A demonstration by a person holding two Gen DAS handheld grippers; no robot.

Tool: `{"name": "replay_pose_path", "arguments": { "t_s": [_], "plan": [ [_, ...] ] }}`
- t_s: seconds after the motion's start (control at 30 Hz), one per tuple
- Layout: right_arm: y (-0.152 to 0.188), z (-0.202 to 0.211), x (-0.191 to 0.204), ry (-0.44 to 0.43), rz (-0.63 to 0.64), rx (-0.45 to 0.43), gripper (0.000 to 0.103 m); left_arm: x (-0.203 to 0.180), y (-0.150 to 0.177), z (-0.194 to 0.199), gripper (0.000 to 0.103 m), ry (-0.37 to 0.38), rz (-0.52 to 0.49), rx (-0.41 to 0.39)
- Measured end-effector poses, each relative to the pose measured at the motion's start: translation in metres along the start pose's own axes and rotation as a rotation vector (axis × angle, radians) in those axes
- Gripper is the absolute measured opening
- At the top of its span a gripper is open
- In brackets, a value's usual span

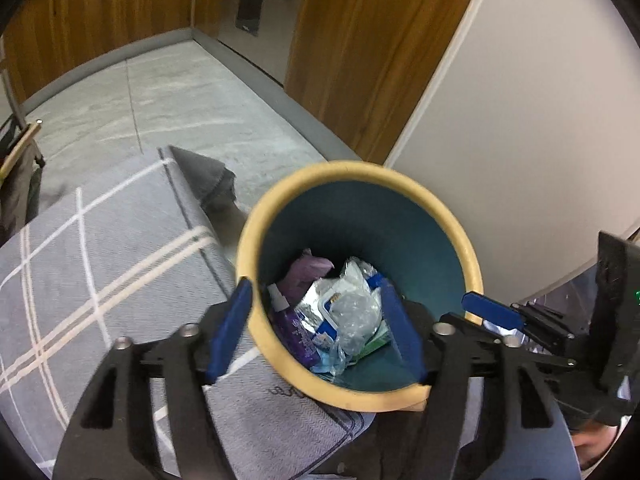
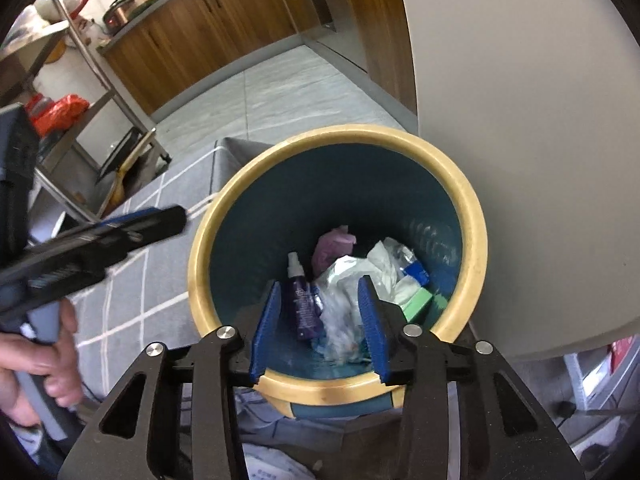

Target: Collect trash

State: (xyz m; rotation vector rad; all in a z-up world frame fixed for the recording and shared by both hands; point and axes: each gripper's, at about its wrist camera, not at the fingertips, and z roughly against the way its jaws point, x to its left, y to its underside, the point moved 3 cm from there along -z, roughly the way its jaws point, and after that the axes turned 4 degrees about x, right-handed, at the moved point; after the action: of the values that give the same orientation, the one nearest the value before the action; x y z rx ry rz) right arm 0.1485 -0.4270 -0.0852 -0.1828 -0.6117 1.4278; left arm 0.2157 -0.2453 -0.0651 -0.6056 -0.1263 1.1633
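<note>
A teal trash bin with a tan rim (image 1: 360, 168) (image 2: 340, 134) stands below both grippers. Inside lie a purple spray bottle (image 2: 304, 304) (image 1: 294, 328), crumpled clear plastic wrappers (image 2: 348, 276) (image 1: 352, 300), a green box (image 2: 418, 304) and a purple wad (image 2: 332, 248). My left gripper (image 1: 316, 332) is open and holds nothing; one finger is outside the near rim, the other over the bin's mouth. My right gripper (image 2: 320, 330) is open over the near rim, with blurred plastic seen between its jaws but not pressed by the pads.
A grey plaid cloth (image 1: 100, 260) covers the surface left of the bin. A white round tabletop (image 2: 540, 160) overhangs on the right. A metal rack (image 2: 100, 112) with red bags, wooden cabinets (image 1: 100, 12) and tiled floor (image 1: 180, 92) lie beyond. A hand (image 2: 40, 360) holds the left gripper.
</note>
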Motion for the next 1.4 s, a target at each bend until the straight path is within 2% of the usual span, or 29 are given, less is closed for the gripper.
{"name": "replay_pose_path", "arguments": {
  "t_s": [0.03,0.13,0.17,0.27,0.3,0.43,0.6,0.87,1.17,1.4],
  "plan": [
    [-0.001,0.007,0.002,0.019,0.01,-0.023,0.066,0.002,0.0,0.006,0.076,-0.001,0.008,-0.014],
    [-0.001,0.016,0.004,0.031,0.022,-0.049,0.073,0.004,-0.001,0.031,0.085,-0.033,0.022,-0.074],
    [-0.001,0.02,0.005,0.036,0.027,-0.056,0.081,0.004,-0.001,0.038,0.091,-0.043,0.023,-0.089],
    [0.001,0.041,0.008,0.059,0.044,-0.109,0.09,0.004,0.0,0.059,0.096,-0.064,0.034,-0.135],
    [0.002,0.057,0.011,0.082,0.067,-0.143,0.092,0.004,0.001,0.065,0.097,-0.07,0.037,-0.148],
    [0.004,0.078,0.014,0.11,0.093,-0.188,0.097,-0.005,0.007,0.083,0.097,-0.099,0.024,-0.181],
    [0.013,0.108,0.017,0.143,0.114,-0.237,0.097,-0.017,0.019,0.104,0.097,-0.11,0.007,-0.219],
    [0.039,0.144,0.018,0.179,0.145,-0.299,0.098,-0.033,0.04,0.124,0.097,-0.18,-0.007,-0.265],
    [0.057,0.161,0.011,0.159,0.112,-0.34,0.098,-0.042,0.067,0.124,0.097,-0.15,-0.02,-0.235],
    [0.056,0.159,0.008,0.134,0.102,-0.345,0.098,-0.05,0.071,0.117,0.097,-0.149,-0.045,-0.229]
  ]
}}
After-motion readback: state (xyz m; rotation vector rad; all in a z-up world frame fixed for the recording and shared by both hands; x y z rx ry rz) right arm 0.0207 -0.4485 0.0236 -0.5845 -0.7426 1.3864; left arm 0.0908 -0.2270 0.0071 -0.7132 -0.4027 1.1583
